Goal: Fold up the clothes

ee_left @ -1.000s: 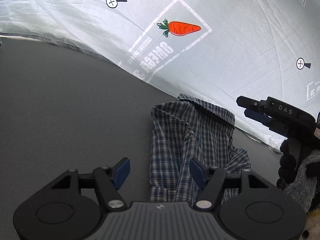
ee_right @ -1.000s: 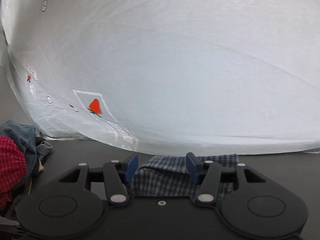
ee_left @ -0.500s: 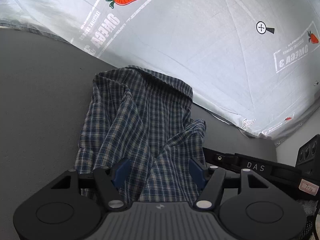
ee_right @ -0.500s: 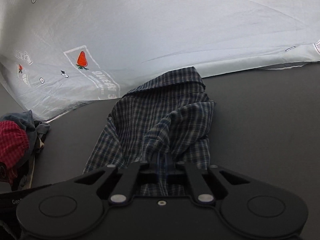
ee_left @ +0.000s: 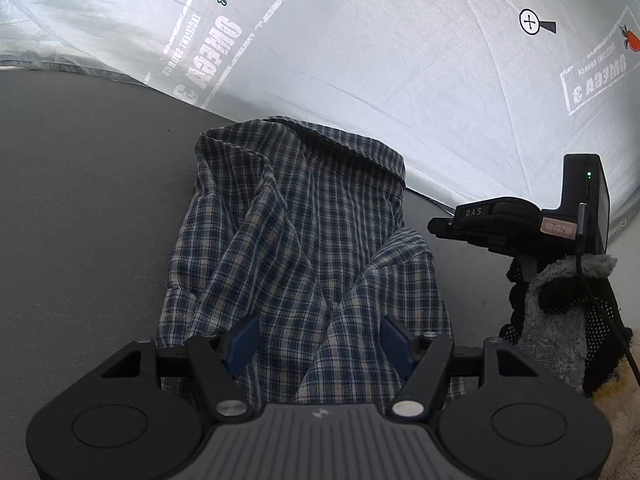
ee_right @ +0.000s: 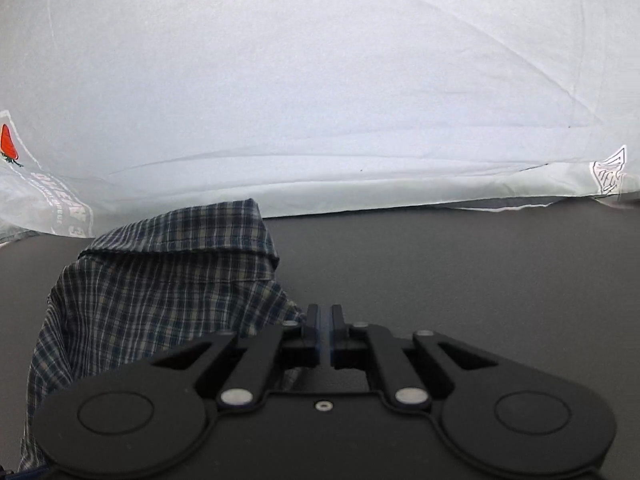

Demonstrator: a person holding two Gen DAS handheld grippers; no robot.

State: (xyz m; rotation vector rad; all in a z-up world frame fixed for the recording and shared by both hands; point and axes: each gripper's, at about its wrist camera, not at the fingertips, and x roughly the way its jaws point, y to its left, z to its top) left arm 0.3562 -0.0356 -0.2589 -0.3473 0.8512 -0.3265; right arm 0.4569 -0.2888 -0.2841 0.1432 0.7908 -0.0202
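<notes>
On the dark table (ee_left: pixel 80 220), in the left wrist view, the plaid shirt (ee_left: pixel 304 240) is lying rumpled with its sides folded inward, and the left tongs (ee_left: pixel 320 344) are hovering wide open and empty over its near hem, likely needing a flat, even pinch. In the right wrist view, the right tongs (ee_right: pixel 325 326) are sitting level beside the shirt's edge, closed tight; whether cloth is caught between them, I cannot tell.

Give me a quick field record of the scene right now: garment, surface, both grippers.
garment: plaid shirt, partly folded lengthwise, collar at the far end, sleeves bunched on top
surface: dark grey table
backdrop: pale printed cloth behind the shirt
left gripper: open, blue fingers over the near hem, nothing gripped
right gripper: fingers closed; no cloth visibly caught between them; at the shirt's right edge
</notes>
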